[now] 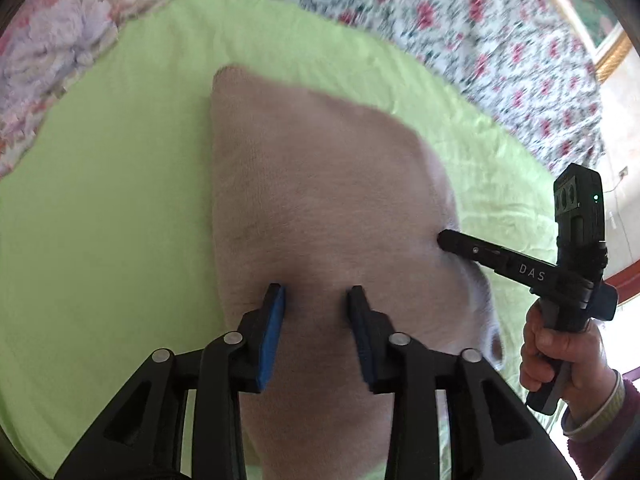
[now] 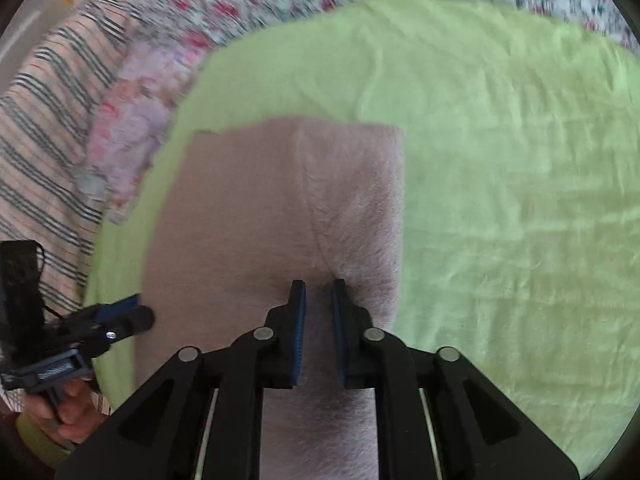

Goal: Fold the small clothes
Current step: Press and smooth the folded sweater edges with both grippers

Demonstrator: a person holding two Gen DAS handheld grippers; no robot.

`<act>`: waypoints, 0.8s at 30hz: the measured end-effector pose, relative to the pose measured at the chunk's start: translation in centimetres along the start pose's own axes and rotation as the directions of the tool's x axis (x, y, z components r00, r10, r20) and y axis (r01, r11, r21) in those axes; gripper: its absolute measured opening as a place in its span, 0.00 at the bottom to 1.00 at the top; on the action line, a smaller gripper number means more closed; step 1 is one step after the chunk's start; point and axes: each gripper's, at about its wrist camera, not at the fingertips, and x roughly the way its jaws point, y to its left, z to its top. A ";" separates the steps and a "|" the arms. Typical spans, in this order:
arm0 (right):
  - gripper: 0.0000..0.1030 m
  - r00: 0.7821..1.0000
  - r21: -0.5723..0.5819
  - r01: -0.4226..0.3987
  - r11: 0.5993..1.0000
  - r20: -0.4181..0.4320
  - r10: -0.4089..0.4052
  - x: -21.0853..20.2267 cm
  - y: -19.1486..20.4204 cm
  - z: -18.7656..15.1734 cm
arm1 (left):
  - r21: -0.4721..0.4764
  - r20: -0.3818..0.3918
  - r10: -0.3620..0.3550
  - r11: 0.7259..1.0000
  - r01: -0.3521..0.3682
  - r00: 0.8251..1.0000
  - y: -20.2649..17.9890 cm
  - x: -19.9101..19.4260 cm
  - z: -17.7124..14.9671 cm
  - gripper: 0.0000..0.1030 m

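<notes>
Nearest, the left gripper (image 1: 316,294) points down at a pinkish-beige fuzzy garment (image 1: 320,184), its blue-padded fingers (image 1: 275,312) parted with cloth between them, gripping nothing firmly. The right gripper (image 2: 319,290) has fingers a narrow gap apart, tips pressed into the same garment, though a pinch cannot be confirmed. The garment lies on a light green sheet (image 2: 500,160), a floral bedspread (image 1: 460,20) beyond.
</notes>
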 end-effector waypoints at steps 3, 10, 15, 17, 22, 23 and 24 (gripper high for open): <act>0.02 1.000 0.000 0.013 1.000 0.008 -0.013 0.2 -0.5 0.4 | -0.012 -0.007 -0.015 1.000 0.015 1.000 0.5 0.8 0.4 0.37; 0.05 0.999 0.028 -0.018 0.999 0.028 0.017 -2.2 -0.6 -0.7 | 0.012 0.028 0.026 1.000 -0.026 0.999 -0.8 -1.2 -0.7 0.36; 0.07 0.993 -0.064 -0.103 0.993 0.056 0.106 -5.6 2.1 -4.7 | 0.022 0.022 0.024 0.999 -0.024 0.999 -1.0 -3.5 -3.7 0.35; 0.07 0.993 -0.119 -0.107 0.987 0.044 0.112 -6.2 2.8 -6.9 | 0.014 0.010 0.041 0.999 -0.041 0.999 -0.8 -3.6 -4.9 0.35; 0.07 0.997 -0.102 0.030 0.994 -0.072 -0.038 -3.5 0.6 -10.9 | -0.026 -0.026 0.062 0.998 -0.063 0.998 0.6 -3.1 -7.9 0.40; 0.07 0.997 -0.083 0.025 0.996 -0.070 -0.031 -3.3 0.1 -11.2 | -0.038 -0.039 0.059 0.997 -0.061 0.997 1.0 -2.8 -8.2 0.41; 0.07 0.998 -0.062 0.010 0.998 -0.063 -0.014 -3.3 -0.4 -11.3 | -0.048 -0.046 0.059 0.997 -0.061 0.997 1.2 -2.5 -8.6 0.42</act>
